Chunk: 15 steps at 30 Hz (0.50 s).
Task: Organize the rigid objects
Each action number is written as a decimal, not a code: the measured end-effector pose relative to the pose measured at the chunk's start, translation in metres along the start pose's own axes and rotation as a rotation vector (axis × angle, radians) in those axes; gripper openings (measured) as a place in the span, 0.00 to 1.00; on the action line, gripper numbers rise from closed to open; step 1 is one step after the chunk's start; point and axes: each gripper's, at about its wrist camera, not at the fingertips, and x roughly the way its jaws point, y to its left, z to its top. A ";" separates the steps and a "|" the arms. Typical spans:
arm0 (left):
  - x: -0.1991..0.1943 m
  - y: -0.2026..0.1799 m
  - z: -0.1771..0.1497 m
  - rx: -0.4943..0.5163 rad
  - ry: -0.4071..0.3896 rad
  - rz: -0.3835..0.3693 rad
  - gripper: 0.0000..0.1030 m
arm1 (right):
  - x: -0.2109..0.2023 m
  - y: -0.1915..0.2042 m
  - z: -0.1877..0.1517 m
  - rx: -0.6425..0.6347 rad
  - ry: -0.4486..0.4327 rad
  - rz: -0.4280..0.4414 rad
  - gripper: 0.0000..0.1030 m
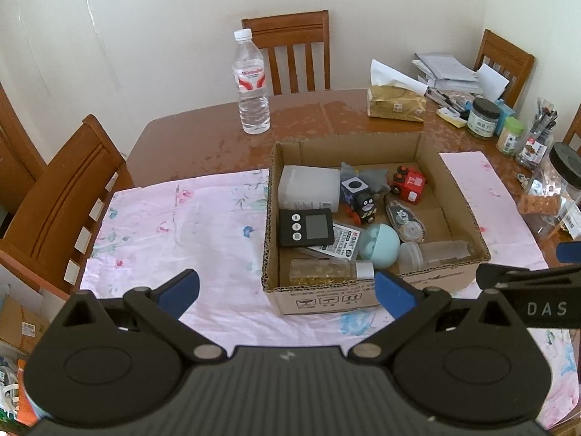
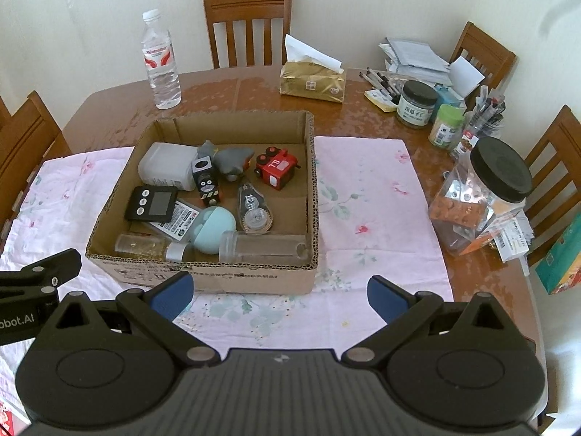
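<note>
**Helper:** Where do things stand?

**Me:** Both my claws hang over the near edge of the pink cloth (image 2: 363, 189) on the desk (image 2: 225, 87), holding nothing. My left claw (image 1: 287, 290) is spread wide, and so is my right claw (image 2: 279, 290). The cardboard box (image 2: 218, 279) sits just ahead, between them, with all the small things lying inside it.

**Helper:** What's easiest to take?

**Me:** I'd judge the red toy truck (image 2: 277, 167): blocky, stiff, probably light, and it lies a little apart from the rest near the far wall. I'd close across its flat sides, not the wheels.

**Helper:** And the clear tube?

**Me:** The clear tube (image 2: 261, 249) lies on its side against the near wall. It looks smooth and round, so it may roll or slip; I'd pinch it mid-body, across its width. The small glitter bottle (image 2: 152, 247) beside it is much the same, and may be glass, so gently.

**Helper:** The black timer?

**Me:** The black timer (image 2: 152, 203) lies flat, partly over a printed card (image 2: 178, 219). A thin slab like that is hard to get under; I'd take it by its long edges.

**Helper:** The blue round thing?

**Me:** The pale blue ball (image 2: 214, 229) is curved all over and crowded by its neighbours. I'd leave it until there's room.

**Helper:** The tape dispenser?

**Me:** The correction tape (image 2: 254, 207) lies alone on bare cardboard. Hard plastic, light; grip across its narrow waist.
</note>
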 end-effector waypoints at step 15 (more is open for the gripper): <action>0.002 0.002 -0.001 -0.012 0.011 -0.001 0.99 | -0.003 -0.001 0.000 0.007 -0.007 0.001 1.00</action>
